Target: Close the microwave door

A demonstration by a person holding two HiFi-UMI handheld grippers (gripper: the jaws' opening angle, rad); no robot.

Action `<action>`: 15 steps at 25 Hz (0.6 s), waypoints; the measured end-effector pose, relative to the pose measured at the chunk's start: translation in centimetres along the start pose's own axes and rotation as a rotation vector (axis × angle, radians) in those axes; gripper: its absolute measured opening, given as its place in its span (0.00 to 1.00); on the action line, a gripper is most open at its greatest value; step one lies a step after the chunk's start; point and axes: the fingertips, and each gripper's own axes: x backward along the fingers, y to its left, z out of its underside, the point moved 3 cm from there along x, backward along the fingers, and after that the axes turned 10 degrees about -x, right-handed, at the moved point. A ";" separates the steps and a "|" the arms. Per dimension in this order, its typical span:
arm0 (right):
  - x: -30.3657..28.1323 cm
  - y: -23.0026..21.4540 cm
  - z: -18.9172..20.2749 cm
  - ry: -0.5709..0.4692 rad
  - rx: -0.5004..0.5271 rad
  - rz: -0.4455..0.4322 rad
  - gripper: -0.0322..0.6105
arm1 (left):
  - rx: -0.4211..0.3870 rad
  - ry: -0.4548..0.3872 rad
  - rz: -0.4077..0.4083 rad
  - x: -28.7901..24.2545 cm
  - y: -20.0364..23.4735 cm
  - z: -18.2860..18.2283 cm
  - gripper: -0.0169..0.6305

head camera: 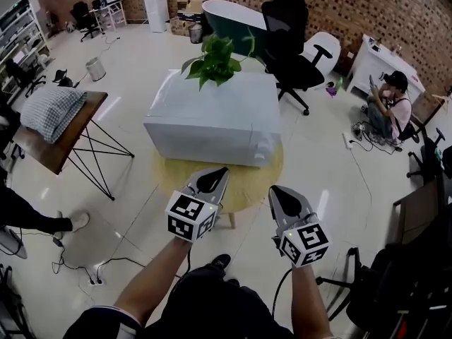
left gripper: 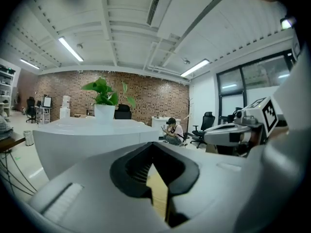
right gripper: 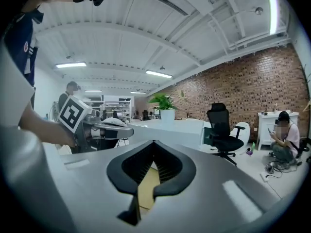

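Left gripper [head camera: 219, 172] and right gripper [head camera: 277, 192], head view: side by side just short of microwave [head camera: 212, 115] front, at near edge of round worktop [head camera: 258, 179]. Plant [head camera: 215, 61] atop microwave.
Left gripper view: jaws together, nothing between, microwave ahead.
Right gripper view: jaws together, empty, microwave ahead.
Door state unclear.
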 end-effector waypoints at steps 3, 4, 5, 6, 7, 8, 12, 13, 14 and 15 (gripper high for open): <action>-0.2 2.0 0.3 0.012 0.010 -0.066 0.05 | 0.007 -0.002 -0.033 2.9 -0.7 -0.1 0.04; -0.2 2.6 0.3 0.013 0.015 -0.084 0.05 | 0.009 -0.003 -0.041 3.8 -0.9 -0.2 0.04; -0.3 3.3 0.4 0.014 0.020 -0.102 0.05 | 0.012 -0.004 -0.050 4.6 -1.1 -0.2 0.04; -0.4 4.1 0.5 0.015 0.025 -0.119 0.05 | 0.016 -0.004 -0.059 5.4 -1.2 -0.1 0.04; -0.5 4.8 0.6 0.016 0.030 -0.136 0.05 | 0.019 -0.003 -0.069 6.2 -1.3 0.1 0.04; -0.7 5.6 0.7 0.017 0.035 -0.152 0.05 | 0.023 -0.001 -0.079 6.9 -1.4 0.3 0.04; -1.1 8.0 0.9 0.020 0.054 -0.199 0.05 | 0.033 0.003 -0.114 9.1 -1.4 1.0 0.04; -1.1 8.4 1.0 0.022 0.058 -0.207 0.05 | 0.033 0.003 -0.121 9.4 -1.5 1.1 0.04; -1.2 8.8 1.0 0.022 0.062 -0.214 0.05 | 0.034 0.004 -0.128 9.8 -1.4 1.2 0.04; -1.2 9.1 1.1 0.022 0.065 -0.219 0.05 | 0.034 0.005 -0.135 10.1 -1.4 1.4 0.04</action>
